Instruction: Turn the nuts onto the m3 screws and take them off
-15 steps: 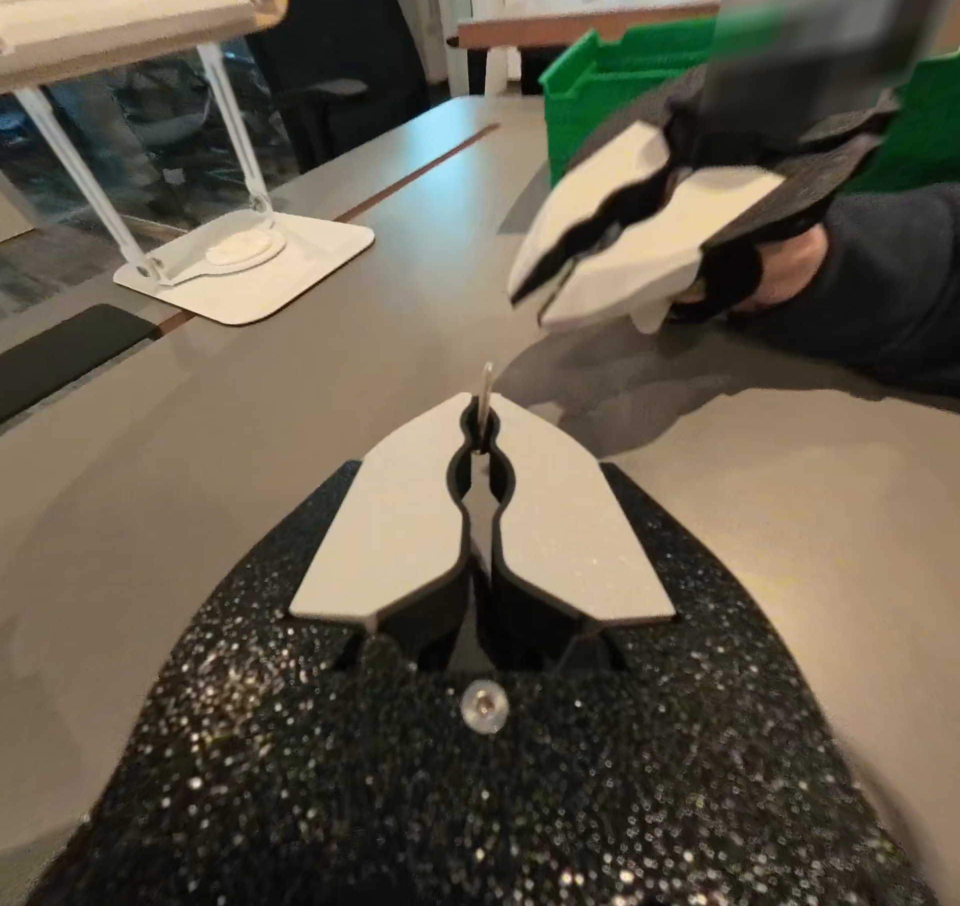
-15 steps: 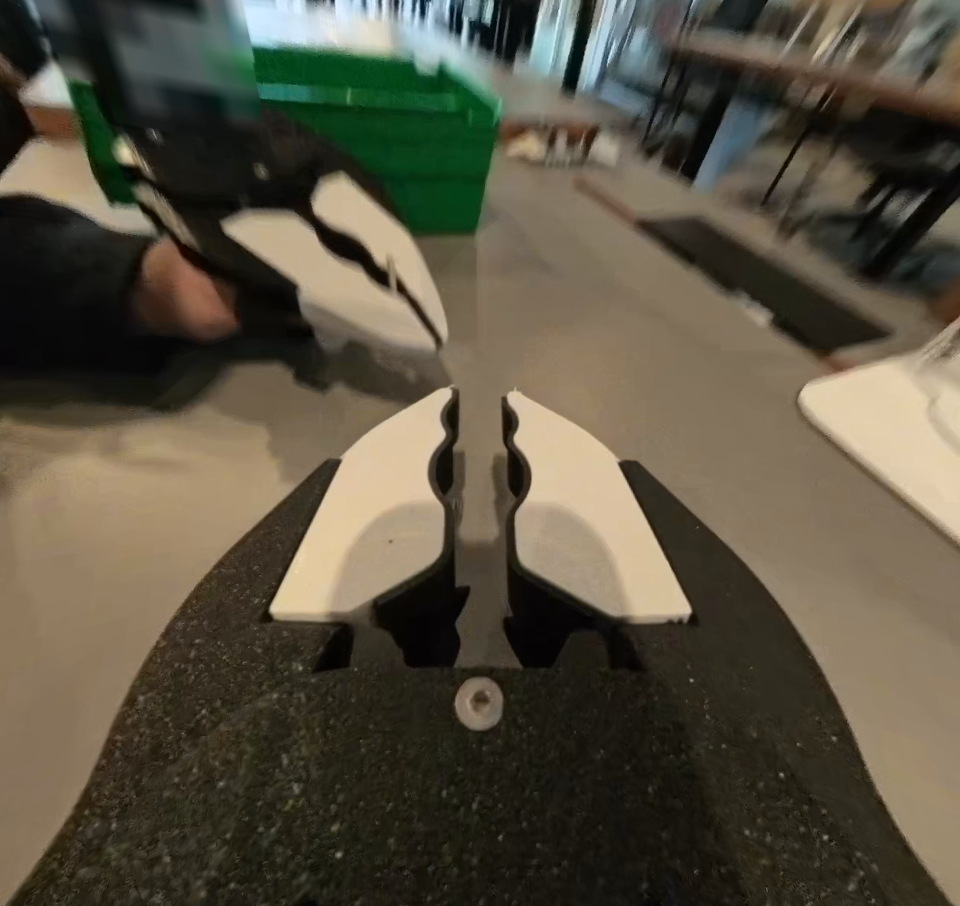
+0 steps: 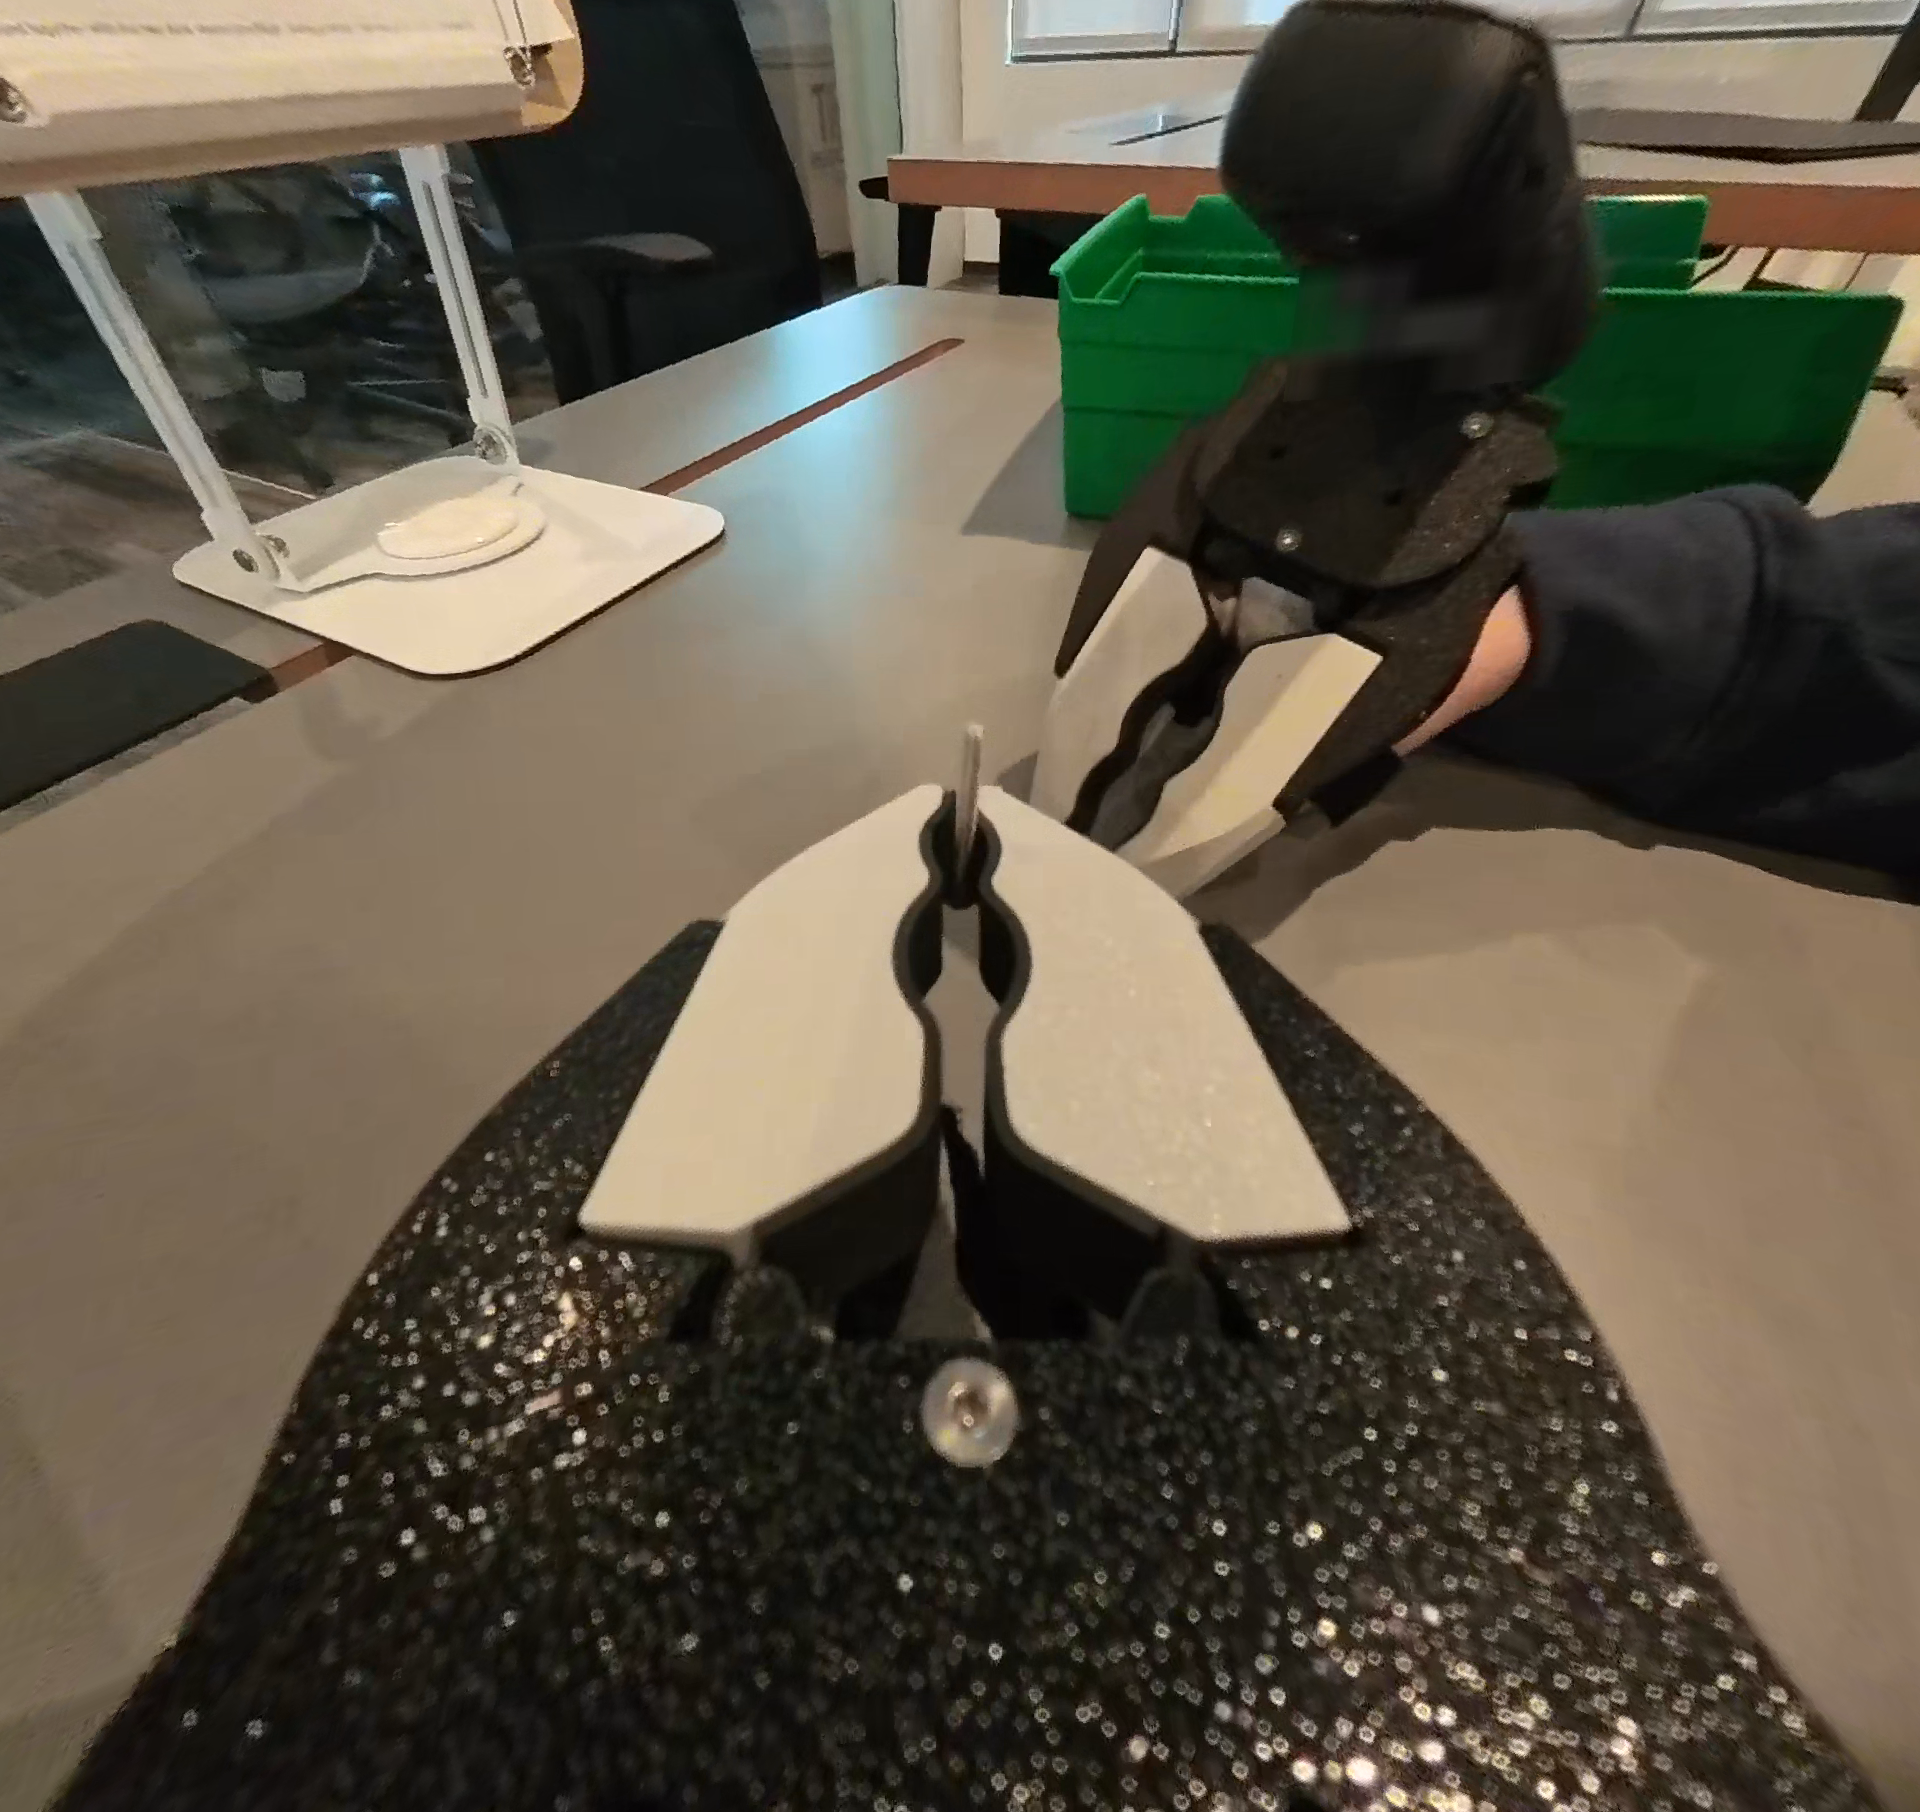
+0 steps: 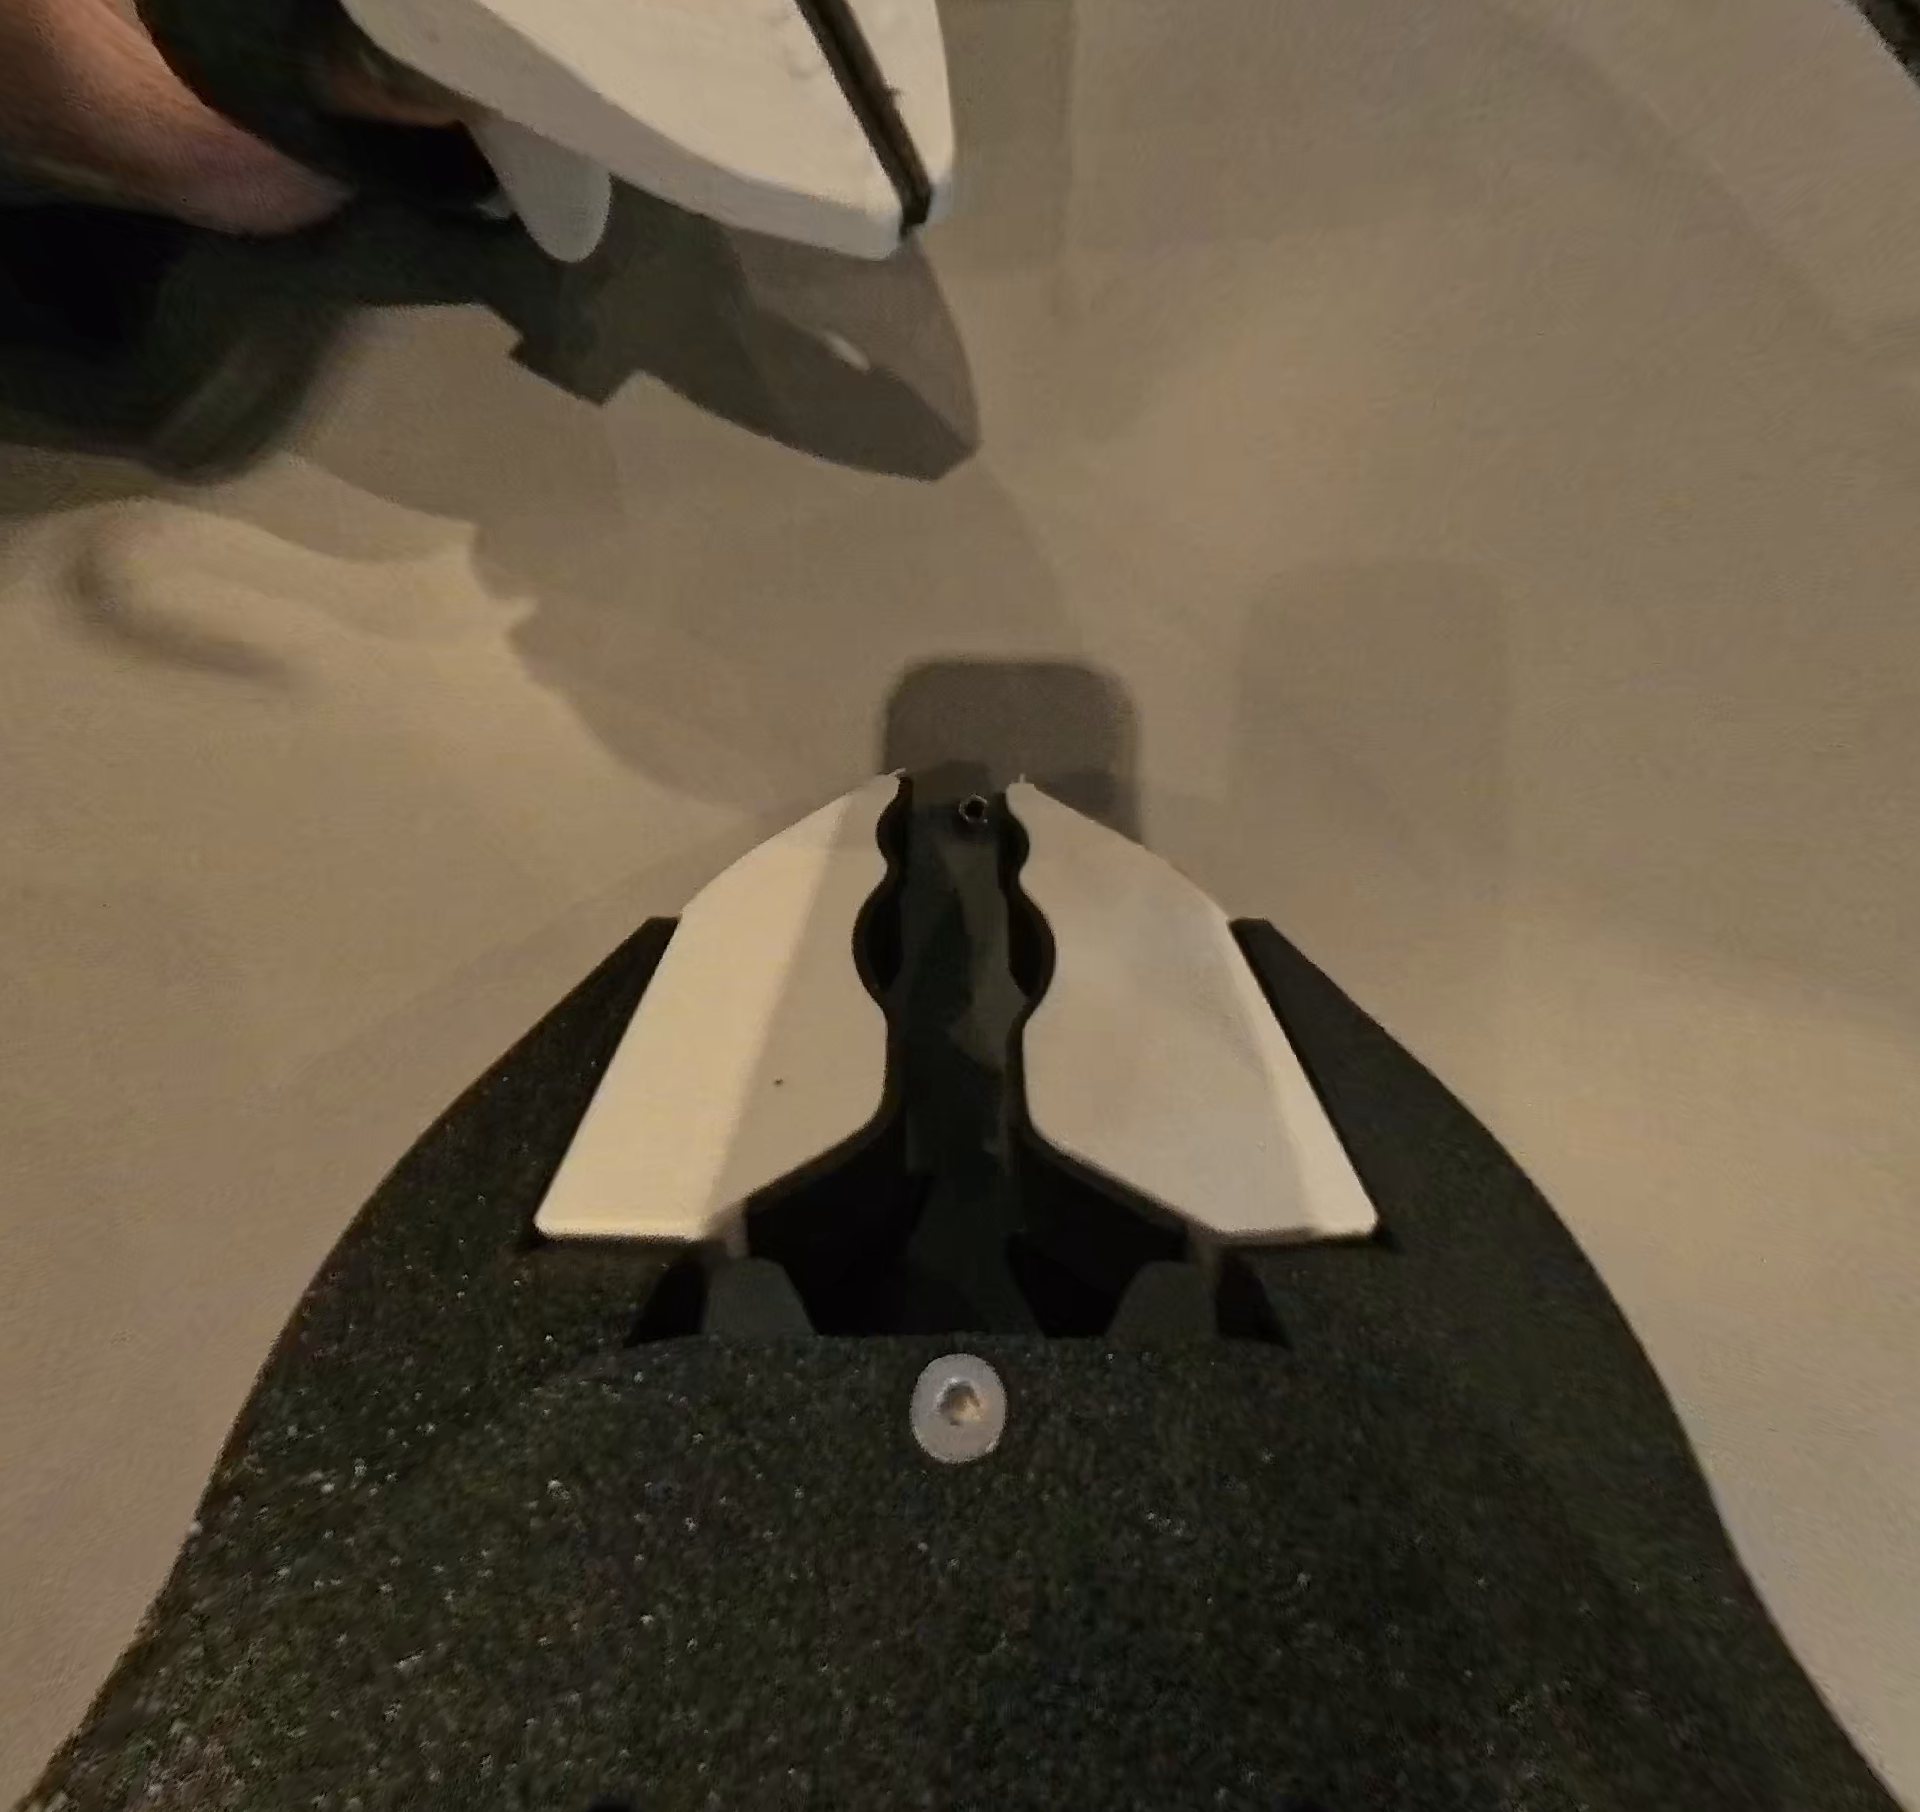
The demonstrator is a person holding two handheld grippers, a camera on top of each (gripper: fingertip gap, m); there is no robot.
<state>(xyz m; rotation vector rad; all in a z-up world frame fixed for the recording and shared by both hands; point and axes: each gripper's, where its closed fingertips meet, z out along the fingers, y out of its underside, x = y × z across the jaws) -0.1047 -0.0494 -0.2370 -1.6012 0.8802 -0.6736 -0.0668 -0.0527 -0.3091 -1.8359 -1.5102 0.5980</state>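
Fingers (image 3: 831, 983) of our left gripper (image 3: 961, 817) are pinching the screw (image 3: 971, 775); our right gripper (image 4: 956, 791), narrowly parted, is now straddling a nut (image 4: 975, 810) mid-table (image 4: 1455, 412), having dropped from above.

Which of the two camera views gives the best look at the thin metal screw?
The left wrist view. There the screw stands upright out of the closed tips of the left gripper, against the plain grey table. The right wrist view shows that gripper only from the side, and no screw can be made out.
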